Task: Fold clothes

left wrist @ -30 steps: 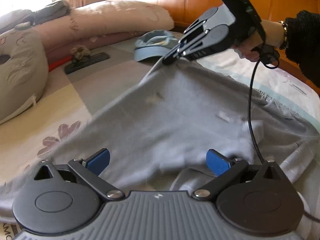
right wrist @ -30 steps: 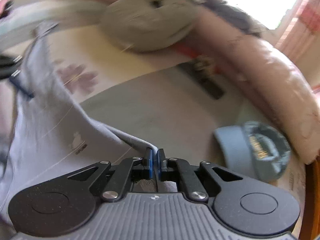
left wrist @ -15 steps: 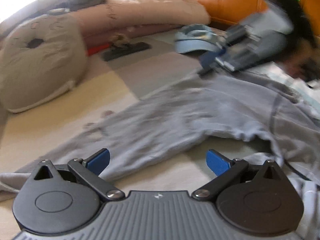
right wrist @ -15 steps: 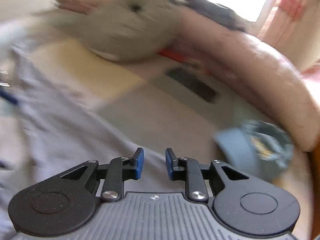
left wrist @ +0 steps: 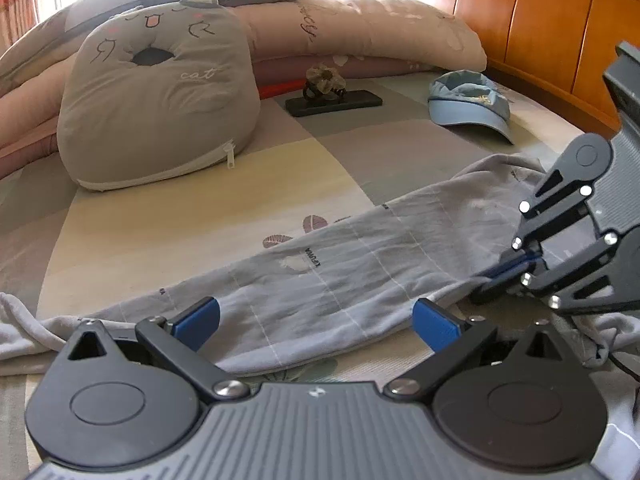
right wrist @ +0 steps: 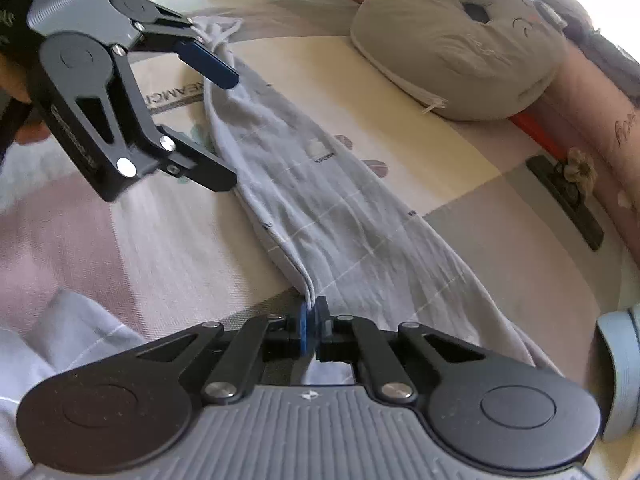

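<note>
A light grey garment [left wrist: 340,276] with thin white lines lies on the bed as a long, narrow folded strip. In the left wrist view my left gripper [left wrist: 316,322] is open just above the strip's near edge, its blue pads apart and holding nothing. At the right, my right gripper [left wrist: 486,282] is shut on the garment's edge. In the right wrist view the right gripper [right wrist: 312,320] pinches the layered fold of the garment [right wrist: 340,208] between its pads. The left gripper [right wrist: 234,132] straddles the strip's far end, open.
A grey cat-face cushion [left wrist: 156,96] and a long pink pillow [left wrist: 360,36] sit at the back. A blue cap [left wrist: 468,100] and a black flat object with a hair clip [left wrist: 334,102] lie beyond the garment. A wooden headboard [left wrist: 540,20] stands far right.
The right gripper held the garment raised, let it go, then moved down and shut on the edge of the strip. The garment now lies flat on the bed. The left gripper stayed open.
</note>
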Available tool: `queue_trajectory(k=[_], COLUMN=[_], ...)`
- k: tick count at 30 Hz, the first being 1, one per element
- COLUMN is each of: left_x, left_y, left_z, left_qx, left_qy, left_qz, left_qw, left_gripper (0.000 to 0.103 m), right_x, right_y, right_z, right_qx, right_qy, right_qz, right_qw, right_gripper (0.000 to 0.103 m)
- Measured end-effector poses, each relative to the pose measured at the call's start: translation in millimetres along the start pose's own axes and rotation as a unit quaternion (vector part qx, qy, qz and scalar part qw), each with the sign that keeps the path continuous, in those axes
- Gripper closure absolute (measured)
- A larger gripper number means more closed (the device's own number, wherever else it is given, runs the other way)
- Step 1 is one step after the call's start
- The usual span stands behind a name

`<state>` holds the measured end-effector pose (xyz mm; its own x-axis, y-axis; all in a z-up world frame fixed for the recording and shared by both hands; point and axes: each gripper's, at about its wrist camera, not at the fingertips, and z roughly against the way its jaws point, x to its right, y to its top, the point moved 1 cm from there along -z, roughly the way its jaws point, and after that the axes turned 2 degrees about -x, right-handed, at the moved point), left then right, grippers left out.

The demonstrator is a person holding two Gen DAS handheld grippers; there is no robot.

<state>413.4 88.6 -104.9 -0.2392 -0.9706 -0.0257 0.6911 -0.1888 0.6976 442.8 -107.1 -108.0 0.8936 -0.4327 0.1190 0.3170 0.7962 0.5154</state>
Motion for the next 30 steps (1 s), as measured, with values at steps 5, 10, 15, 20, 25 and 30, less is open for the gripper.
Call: queue_trajectory(k=[5,10,15,20,25,30], left_x=[-2.2,0.4,0.2,2.6,9.3,8.9], left_y=[1.1,-0.8,-1.7,-2.1,-1.7,-2.5], left_z=[1.7,-5.2,-7.3,-7.5,-7.6,-10.0], left_qx=[0.004,-0.006,-0.01,-0.011,-0.011,-0.013], left_qy=[-0.006,-0.007,-0.006,-0.01,-0.017,-0.019], left_qz=[0.004,0.001,0.003,0.0,-0.01,-0.007], left_qw=[1.0,1.0,0.9999,0.9999,0.9998,0.9997], left_gripper=[0.001,0.001,0.001,0.001,0.001,0.001], right_x=[-7.3,-17.1,-1.9,38.4,80.1,89.3], right_y=[1.7,3.4,12.1,22.8,26.1,37.4], right_z=[12.5,23.1,61.0,98.0,105.3,50.6], right_qx=[-0.019,-0.046,-0.028,-0.013,0.008,0.002], right_qy=[0.055,0.106,0.018,-0.088,-0.123,-0.078], right_qz=[-0.008,-0.011,0.011,0.0,-0.04,-0.038], right_qw=[0.998,0.993,0.999,0.996,0.992,0.996], right_gripper=[0.098,0.085,0.069,0.069,0.068,0.068])
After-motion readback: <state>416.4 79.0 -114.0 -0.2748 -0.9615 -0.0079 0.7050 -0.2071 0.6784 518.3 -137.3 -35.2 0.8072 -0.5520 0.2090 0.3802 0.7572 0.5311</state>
